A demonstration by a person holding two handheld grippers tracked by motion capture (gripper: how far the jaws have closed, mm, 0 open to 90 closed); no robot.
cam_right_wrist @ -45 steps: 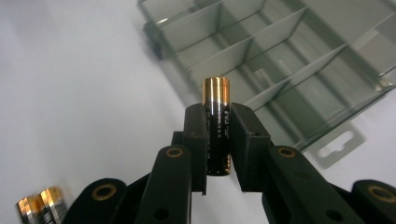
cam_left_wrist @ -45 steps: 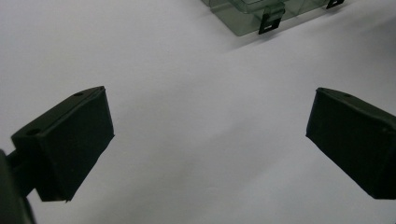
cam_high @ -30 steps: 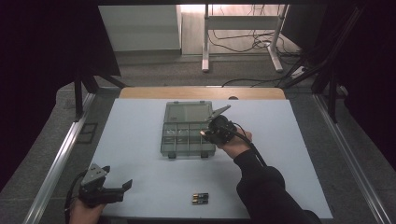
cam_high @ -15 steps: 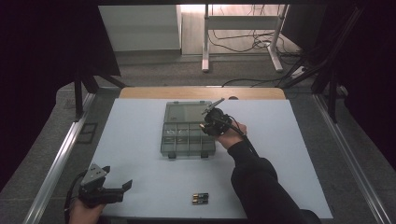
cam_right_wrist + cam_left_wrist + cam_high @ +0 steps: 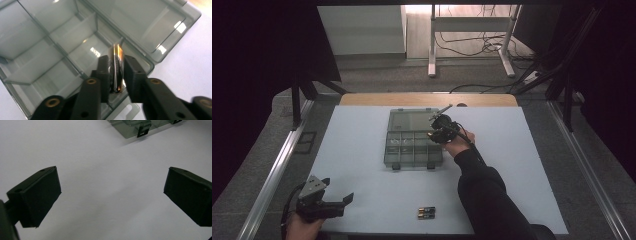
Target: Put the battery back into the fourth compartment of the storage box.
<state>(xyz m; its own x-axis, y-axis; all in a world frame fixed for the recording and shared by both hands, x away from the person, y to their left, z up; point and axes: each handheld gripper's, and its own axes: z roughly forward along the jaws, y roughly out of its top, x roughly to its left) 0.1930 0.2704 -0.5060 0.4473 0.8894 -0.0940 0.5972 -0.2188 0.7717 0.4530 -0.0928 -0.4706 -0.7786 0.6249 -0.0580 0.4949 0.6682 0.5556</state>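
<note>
clear grey plastic makes the organiser box [image 5: 413, 146], which lies open in the middle of the white desk [image 5: 362, 150] with its lid [image 5: 411, 120] folded back on the far side; the right gripper [image 5: 116, 72] hangs over the right end of the box, and its jaws are closed on a battery [image 5: 116, 65] that stands between the pads, above one of the right compartments; the jaws have just been opening a little, but the battery is between them and the pads press it; two more batteries [image 5: 426, 213] lie side by side near the front edge of the desk, well apart from the box; the left gripper [image 5: 337, 204] rests at the front left corner, its jaws wide apart with nothing between them.
</note>
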